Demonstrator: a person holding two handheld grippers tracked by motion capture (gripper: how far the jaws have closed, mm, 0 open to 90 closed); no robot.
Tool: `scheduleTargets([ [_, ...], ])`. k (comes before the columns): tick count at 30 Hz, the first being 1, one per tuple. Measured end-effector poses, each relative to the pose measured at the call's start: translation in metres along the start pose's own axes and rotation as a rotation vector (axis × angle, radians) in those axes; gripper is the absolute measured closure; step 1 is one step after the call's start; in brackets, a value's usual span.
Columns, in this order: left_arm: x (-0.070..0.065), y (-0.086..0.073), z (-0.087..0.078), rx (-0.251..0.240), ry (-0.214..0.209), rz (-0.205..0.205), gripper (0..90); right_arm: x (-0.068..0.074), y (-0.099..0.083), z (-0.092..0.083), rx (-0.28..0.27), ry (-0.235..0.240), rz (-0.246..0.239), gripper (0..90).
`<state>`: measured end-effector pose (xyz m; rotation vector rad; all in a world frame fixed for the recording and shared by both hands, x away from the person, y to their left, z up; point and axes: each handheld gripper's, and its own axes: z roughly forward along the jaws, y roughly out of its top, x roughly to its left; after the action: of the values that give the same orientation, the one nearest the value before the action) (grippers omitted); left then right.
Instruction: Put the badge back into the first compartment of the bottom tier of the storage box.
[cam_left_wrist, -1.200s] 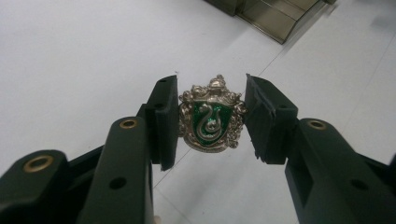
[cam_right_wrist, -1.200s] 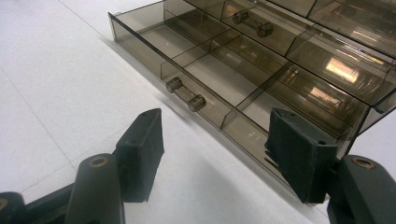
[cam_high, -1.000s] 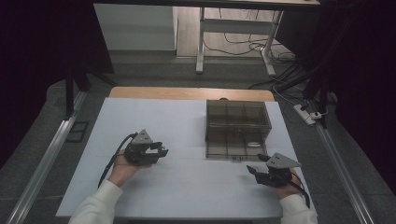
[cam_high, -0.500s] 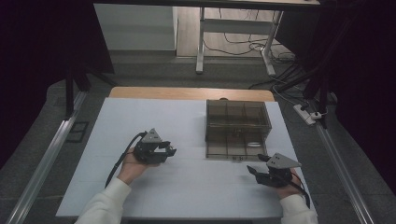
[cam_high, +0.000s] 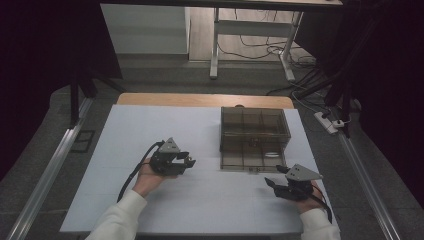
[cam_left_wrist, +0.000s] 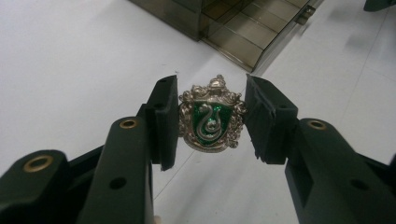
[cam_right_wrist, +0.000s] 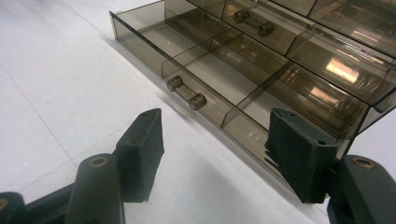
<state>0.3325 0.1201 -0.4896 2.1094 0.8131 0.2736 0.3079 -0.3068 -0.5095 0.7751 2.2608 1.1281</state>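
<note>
A silver crest badge (cam_left_wrist: 212, 121) with a green shield and a snake is clamped between the pads of my left gripper (cam_left_wrist: 212, 93), just above the white table. In the high view that left gripper (cam_high: 186, 162) sits left of centre and points right, toward the smoky transparent drawer box (cam_high: 255, 137). The box's lowest drawer (cam_right_wrist: 196, 70) is pulled out, showing bare compartments and a small bar handle (cam_right_wrist: 187, 93). My right gripper (cam_right_wrist: 217, 126) stands open just in front of that drawer with nothing between its fingers. In the high view the right gripper (cam_high: 272, 182) is at the box's near right corner.
The white table top (cam_high: 150, 130) stretches wide to the left and in front of the box. A second drawer handle (cam_right_wrist: 254, 22) shows higher on the box. Beyond the table's far edge are a desk frame (cam_high: 250, 50) and floor cables.
My left gripper has moved to the right, toward the drawer box, with the badge in it. The right gripper has stayed where it was.
</note>
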Motion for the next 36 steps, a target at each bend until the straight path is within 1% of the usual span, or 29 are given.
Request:
scheduleTargets([
  [2,-0.001,0.001,0.001,-0.006,-0.005,0.003,55.6,0.000,0.000,0.000,0.002,-0.001,-0.003,36.1],
  [8,-0.003,0.007,0.004,-0.014,-0.012,0.008,55.6,-0.002,-0.001,-0.003,-0.013,-0.005,0.014,36.2],
  [12,-0.003,0.012,0.007,-0.022,-0.020,0.009,55.6,-0.002,-0.002,-0.003,-0.006,-0.003,0.012,36.2],
  [23,-0.012,0.026,0.016,-0.028,-0.040,0.042,55.6,-0.001,-0.005,-0.007,-0.001,-0.005,0.015,36.2],
  [25,-0.012,0.028,0.018,-0.033,-0.047,0.042,55.6,-0.001,-0.006,-0.008,-0.005,-0.007,0.021,36.2],
  [30,-0.011,0.030,0.023,-0.028,-0.050,0.038,55.6,-0.001,-0.007,-0.009,0.000,-0.014,0.021,36.2],
  [36,-0.013,0.032,0.031,-0.016,-0.054,0.040,55.6,-0.001,-0.007,-0.008,0.001,-0.007,0.018,36.2],
])
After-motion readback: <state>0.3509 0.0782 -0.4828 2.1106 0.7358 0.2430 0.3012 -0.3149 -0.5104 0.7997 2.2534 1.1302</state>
